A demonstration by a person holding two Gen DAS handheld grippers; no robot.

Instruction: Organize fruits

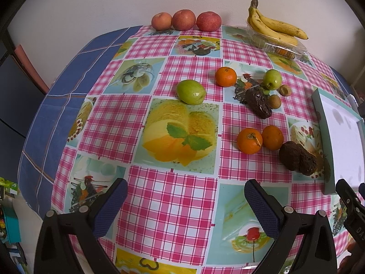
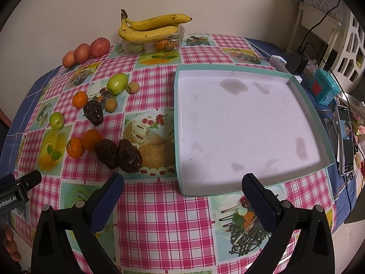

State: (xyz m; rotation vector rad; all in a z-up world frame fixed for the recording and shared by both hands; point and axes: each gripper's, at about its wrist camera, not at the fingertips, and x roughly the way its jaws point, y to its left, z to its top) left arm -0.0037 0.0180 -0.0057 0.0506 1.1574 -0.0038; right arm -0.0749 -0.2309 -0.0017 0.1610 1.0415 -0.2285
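Small orange mandarins (image 1: 249,140), green fruits (image 1: 191,91) and wrinkled dark-brown, possibly dried, fruits (image 2: 129,153) lie scattered at nine o'clock of the shallow white tray (image 2: 296,84); left tongs (image 1: 186,203) and right tongs (image 2: 182,196) gape wide, empty.

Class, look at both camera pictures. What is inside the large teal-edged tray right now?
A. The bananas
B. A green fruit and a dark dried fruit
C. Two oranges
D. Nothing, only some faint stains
D: the tray shows only a white floor with faint stains, while the oranges and bananas sit outside it on the tablecloth.
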